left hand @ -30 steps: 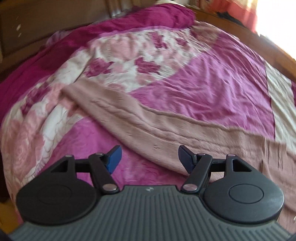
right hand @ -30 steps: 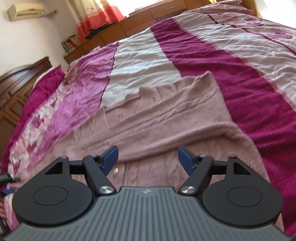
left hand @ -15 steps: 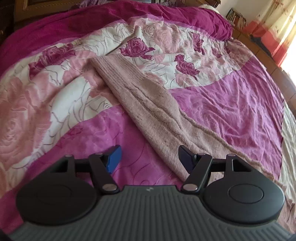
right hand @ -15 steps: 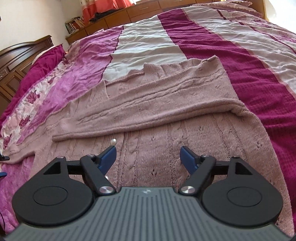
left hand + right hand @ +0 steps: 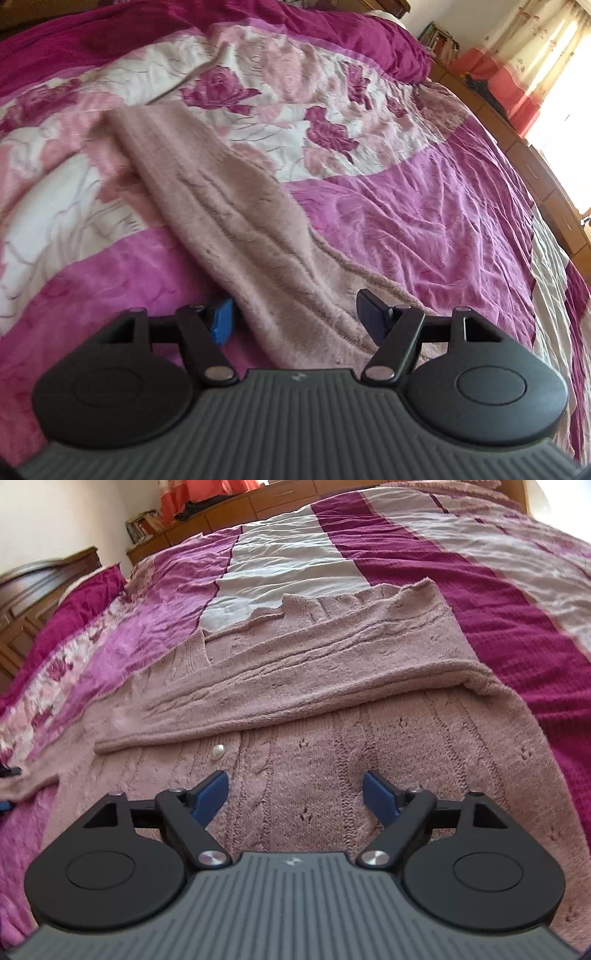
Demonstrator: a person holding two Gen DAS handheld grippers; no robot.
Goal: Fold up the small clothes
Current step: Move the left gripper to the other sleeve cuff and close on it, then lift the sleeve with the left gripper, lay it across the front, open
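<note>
A dusty-pink cable-knit cardigan (image 5: pixel 325 760) lies flat on the bed, with one sleeve folded across its body (image 5: pixel 295 672) and a pearl button (image 5: pixel 218 751) showing. Its other sleeve (image 5: pixel 236 214) stretches out over the bedspread in the left wrist view. My left gripper (image 5: pixel 295 314) is open and straddles the near part of that sleeve, low over it. My right gripper (image 5: pixel 295 794) is open and empty, low over the cardigan's body.
The bed carries a magenta, pink and white quilt (image 5: pixel 424 221) with a rose pattern (image 5: pixel 325 129). A wooden headboard (image 5: pixel 33 602) stands at the left. Wooden drawers (image 5: pixel 221 513) and orange curtains (image 5: pixel 524 81) line the far wall.
My left gripper has swung left and moved down along the outstretched sleeve, which now lies between its fingers. My right gripper has come lower and closer over the cardigan's body.
</note>
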